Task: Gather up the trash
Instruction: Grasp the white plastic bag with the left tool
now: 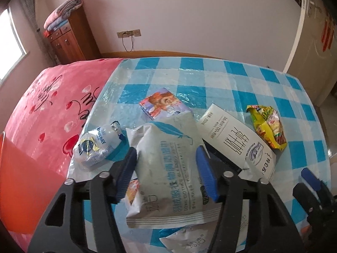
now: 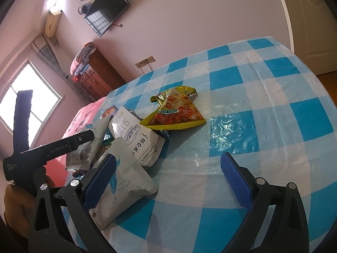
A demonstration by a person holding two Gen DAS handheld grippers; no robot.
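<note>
"DOWN CLOTHES CLEANING WIPES" printed in English on grey wipes pack (image 1: 168, 168), under larger blue Chinese characters; feather logo above. "DAY" legible on small white bottle (image 1: 99, 147), letters before it unclear; dark round seal on its cap unreadable. Large black Chinese characters and "120" printed on white milk carton (image 1: 236, 139); other small print too small to be read. "GenRobot.AI" printed on black arm of left gripper (image 2: 59, 145). Yellow snack bag (image 2: 177, 109): text illegible.

Both wrist views close above the checkered table (image 1: 242, 78), facing the far wall; sharing the milk carton (image 1: 236, 139) (image 2: 137, 135) and yellow wrapper (image 1: 267, 124) (image 2: 177, 109).
</note>
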